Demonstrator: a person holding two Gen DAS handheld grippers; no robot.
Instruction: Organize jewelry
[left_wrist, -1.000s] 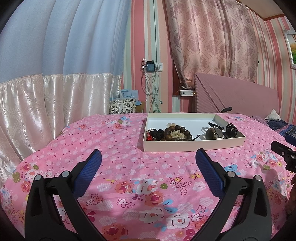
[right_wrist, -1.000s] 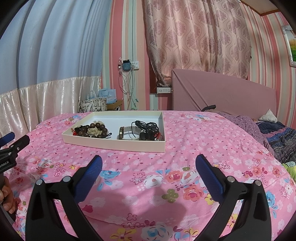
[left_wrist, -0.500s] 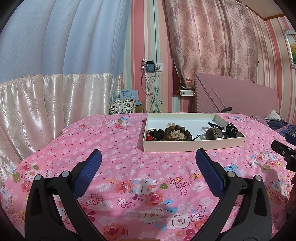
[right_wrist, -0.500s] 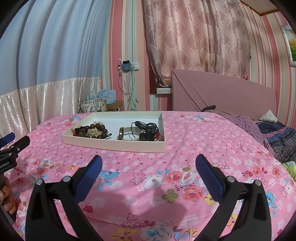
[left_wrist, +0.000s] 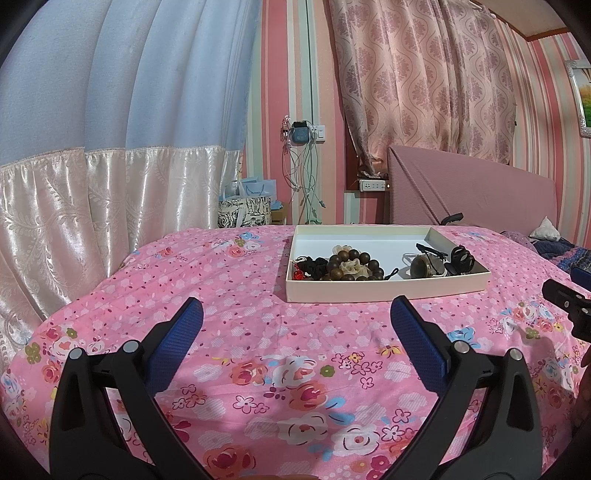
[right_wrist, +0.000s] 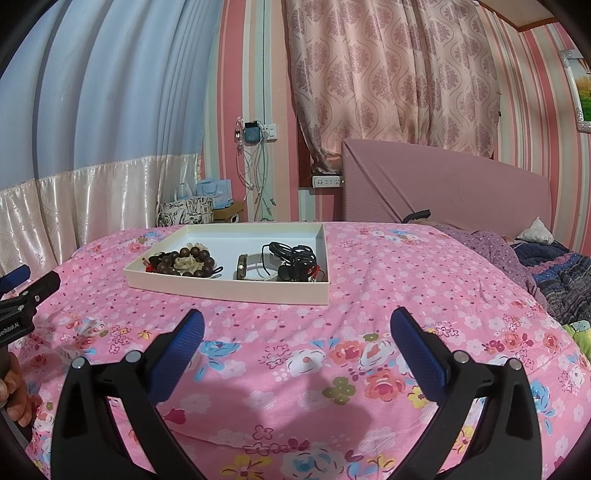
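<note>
A shallow cream tray (left_wrist: 388, 291) sits on the pink floral bed; it also shows in the right wrist view (right_wrist: 229, 291). In it lie a dark wooden bead bracelet (left_wrist: 354, 264) (right_wrist: 184, 262), a watch (left_wrist: 424, 266) (right_wrist: 245, 267), and black hair clips with cords (left_wrist: 460, 258) (right_wrist: 295, 258). My left gripper (left_wrist: 295, 332) is open and empty, hovering over the bedspread short of the tray. My right gripper (right_wrist: 295, 336) is open and empty, also short of the tray. Each gripper shows at the edge of the other's view.
The pink floral bedspread (left_wrist: 258, 332) covers the bed. A pink headboard (right_wrist: 443, 188) stands behind the tray. Dark bedding and a small pillow (right_wrist: 535, 230) lie at the right. Curtains, a socket with cables (left_wrist: 303, 136) and gift bags (left_wrist: 247, 206) are at the back.
</note>
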